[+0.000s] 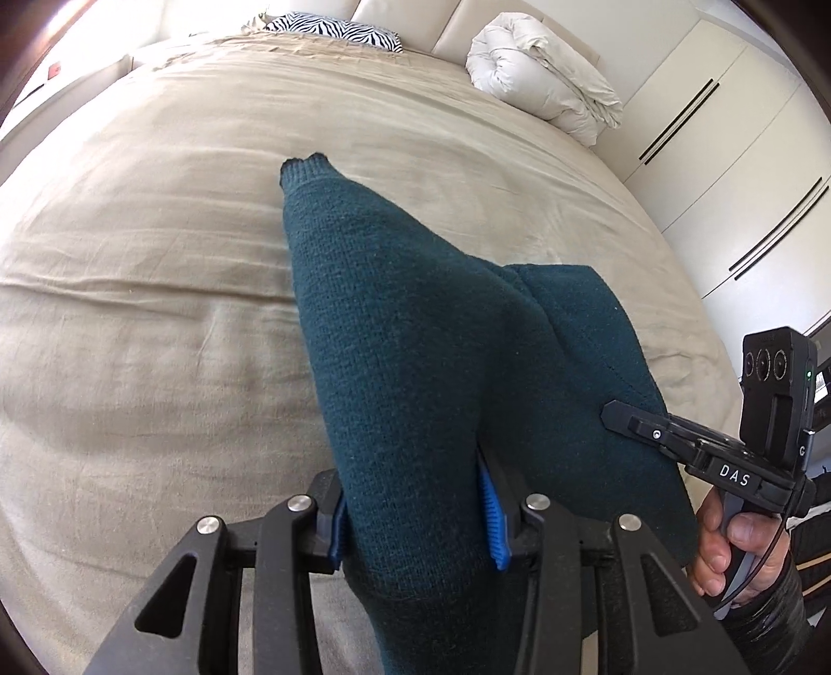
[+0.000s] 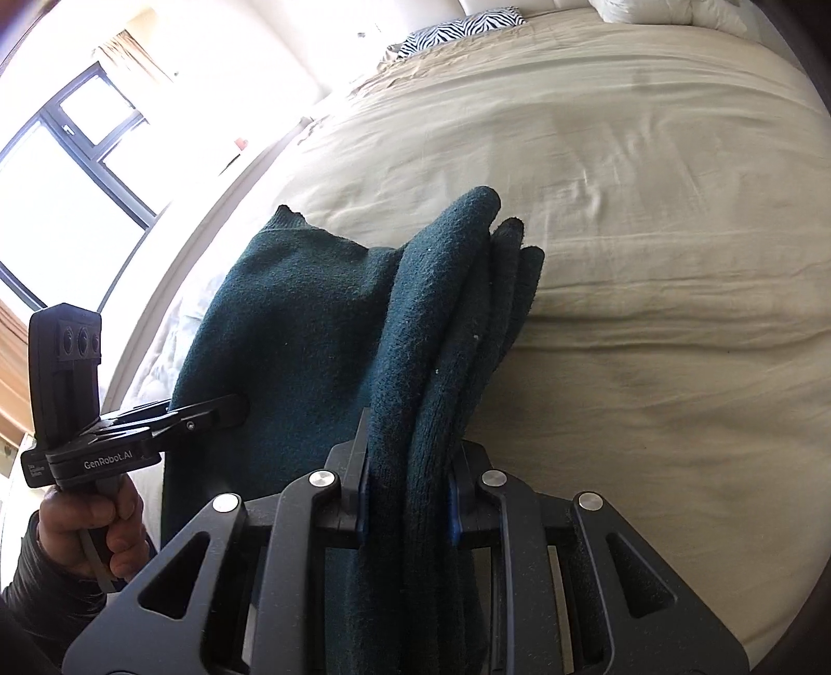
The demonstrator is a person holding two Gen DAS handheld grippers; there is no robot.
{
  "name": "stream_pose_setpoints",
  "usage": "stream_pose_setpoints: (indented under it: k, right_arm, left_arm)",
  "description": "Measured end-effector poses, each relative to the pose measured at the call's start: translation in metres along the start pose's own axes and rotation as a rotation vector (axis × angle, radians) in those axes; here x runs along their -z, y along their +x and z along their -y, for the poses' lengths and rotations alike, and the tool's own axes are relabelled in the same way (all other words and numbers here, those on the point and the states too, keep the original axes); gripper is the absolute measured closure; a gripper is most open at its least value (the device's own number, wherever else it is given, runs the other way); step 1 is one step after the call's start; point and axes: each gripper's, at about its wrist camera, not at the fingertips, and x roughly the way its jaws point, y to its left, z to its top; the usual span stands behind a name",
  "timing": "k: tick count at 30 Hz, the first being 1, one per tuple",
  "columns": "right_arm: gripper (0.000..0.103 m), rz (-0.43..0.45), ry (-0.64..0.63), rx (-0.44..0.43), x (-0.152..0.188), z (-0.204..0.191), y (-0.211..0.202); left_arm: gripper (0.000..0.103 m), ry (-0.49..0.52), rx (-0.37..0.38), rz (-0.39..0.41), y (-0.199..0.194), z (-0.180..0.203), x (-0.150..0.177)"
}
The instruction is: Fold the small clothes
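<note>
A dark teal knitted garment [image 1: 415,337] hangs between both grippers above the beige bed [image 1: 156,259]. My left gripper [image 1: 415,524] is shut on a thick fold of it, blue pads on either side. My right gripper [image 2: 407,493] is shut on several bunched layers of the same garment [image 2: 311,322]. A ribbed cuff or hem end [image 1: 306,169] points away toward the bed. Each gripper shows in the other's view, the right one [image 1: 613,415] at the garment's right edge, the left one [image 2: 233,407] at its left edge.
The bed [image 2: 649,233] is covered with a wrinkled beige sheet. A zebra-print pillow [image 1: 337,28] and a rolled white duvet [image 1: 545,78] lie at the headboard. White wardrobe doors [image 1: 727,181] stand to the right. A window [image 2: 67,171] is on the left.
</note>
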Motion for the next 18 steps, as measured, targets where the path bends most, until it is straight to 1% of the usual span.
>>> stream_pose_setpoints:
  k: [2, 4, 6, 9, 12, 14, 15, 17, 18]
  right_arm:
    - [0.083, 0.001, 0.039, -0.020, 0.004, 0.015, 0.012]
    - [0.082, 0.017, 0.090, -0.069, 0.011, 0.028, 0.015]
    - [0.082, 0.020, 0.117, -0.091, 0.017, 0.034, 0.018]
    - [0.082, 0.030, 0.102, -0.081, 0.018, 0.032, 0.024]
    - [0.080, 0.030, 0.102, -0.081, 0.013, 0.038, 0.032]
    - [0.076, 0.031, 0.127, -0.103, 0.011, 0.047, 0.036]
    - [0.075, 0.035, 0.140, -0.120, 0.013, 0.049, 0.034]
    - [0.065, 0.037, 0.166, -0.142, 0.014, 0.054, 0.027]
    - [0.062, 0.042, 0.181, -0.145, 0.015, 0.057, 0.024]
  left_arm:
    - [0.058, -0.005, 0.016, 0.006, 0.002, -0.001, 0.002]
    - [0.057, 0.014, 0.011, 0.005, 0.003, 0.000, 0.002]
    - [0.056, 0.017, 0.013, 0.003, 0.004, -0.001, 0.002]
    - [0.054, 0.009, 0.014, 0.002, 0.006, -0.004, 0.001]
    - [0.046, 0.010, 0.003, 0.014, 0.008, -0.005, 0.005]
    - [0.035, -0.006, -0.003, 0.022, 0.009, -0.007, 0.006]
    - [0.034, -0.017, 0.001, 0.027, 0.009, -0.008, 0.007]
    - [0.033, -0.026, 0.003, 0.039, 0.007, -0.009, 0.007]
    - [0.032, -0.023, -0.008, 0.047, 0.004, -0.008, 0.008]
